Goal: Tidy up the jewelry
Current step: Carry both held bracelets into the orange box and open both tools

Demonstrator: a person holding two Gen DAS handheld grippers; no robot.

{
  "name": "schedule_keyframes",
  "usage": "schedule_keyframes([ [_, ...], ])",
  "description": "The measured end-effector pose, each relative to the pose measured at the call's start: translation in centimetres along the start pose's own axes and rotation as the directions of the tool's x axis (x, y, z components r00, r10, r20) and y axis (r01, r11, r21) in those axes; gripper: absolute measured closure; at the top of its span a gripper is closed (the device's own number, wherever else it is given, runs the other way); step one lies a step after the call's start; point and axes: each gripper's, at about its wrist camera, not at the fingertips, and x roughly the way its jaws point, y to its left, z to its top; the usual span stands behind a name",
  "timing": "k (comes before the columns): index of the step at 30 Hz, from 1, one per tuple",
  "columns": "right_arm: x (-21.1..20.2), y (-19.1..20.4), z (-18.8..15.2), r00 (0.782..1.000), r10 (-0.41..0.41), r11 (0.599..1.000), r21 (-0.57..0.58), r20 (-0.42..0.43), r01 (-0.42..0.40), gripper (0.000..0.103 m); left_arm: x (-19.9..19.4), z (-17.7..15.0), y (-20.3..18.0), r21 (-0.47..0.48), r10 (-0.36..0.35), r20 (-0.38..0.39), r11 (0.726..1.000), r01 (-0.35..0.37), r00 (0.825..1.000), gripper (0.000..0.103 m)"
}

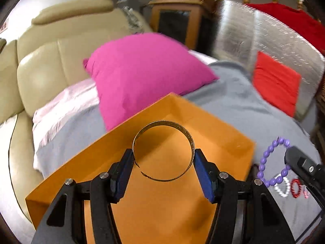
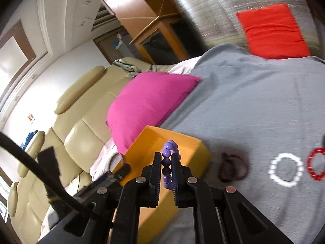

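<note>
The left gripper (image 1: 163, 158) angles downward over the orange box (image 1: 223, 130), its blue pads pressed against the two sides of an open gold bangle (image 1: 162, 152), which hangs above the box's interior. The right gripper (image 2: 166, 160) also tilts down, rolled somewhat to one side, jaws drawn nearly together on a purple bead bracelet (image 2: 168, 162) held just above the box's far corner. Beyond the box on the grey blanket (image 2: 243, 105) lie a dark bracelet (image 2: 233, 169), nearest the box, then a white bead bracelet (image 2: 286, 169) and a red one (image 2: 316, 166). A pink pillow (image 1: 146, 71) sits behind the box. No readable writing shows.
</note>
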Motion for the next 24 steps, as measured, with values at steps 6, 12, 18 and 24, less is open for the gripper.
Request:
schedule_keyframes([
  [6, 4.5, 1.2, -0.8, 0.997, 0.022, 1.000, -0.013, -0.070, -0.023, 0.092, 2.3, -0.5, 0.8, -0.014, 0.074, -0.061, 0.997, -0.075, 0.995, 0.041],
  [12, 6.8, 0.3, -1.8, 0.993, -0.011, 1.000, -0.009, -0.118, 0.010, 0.091, 3.6, -0.8, 1.9, -0.042, 0.121, -0.109, 0.991, -0.126, 0.987, 0.041],
  [18, 6.6, -1.2, -1.9, 0.992, -0.041, 0.999, 0.031, -0.115, 0.045, 0.091, 3.5, -0.9, 1.1, -0.015, 0.154, -0.103, 0.988, -0.156, 0.983, 0.041],
  [24, 5.0, -2.2, -1.3, 0.995, -0.046, 0.996, 0.068, -0.091, 0.052, 0.091, 2.1, -0.6, 0.4, 0.019, 0.206, -0.017, 0.978, -0.206, 0.978, 0.038],
])
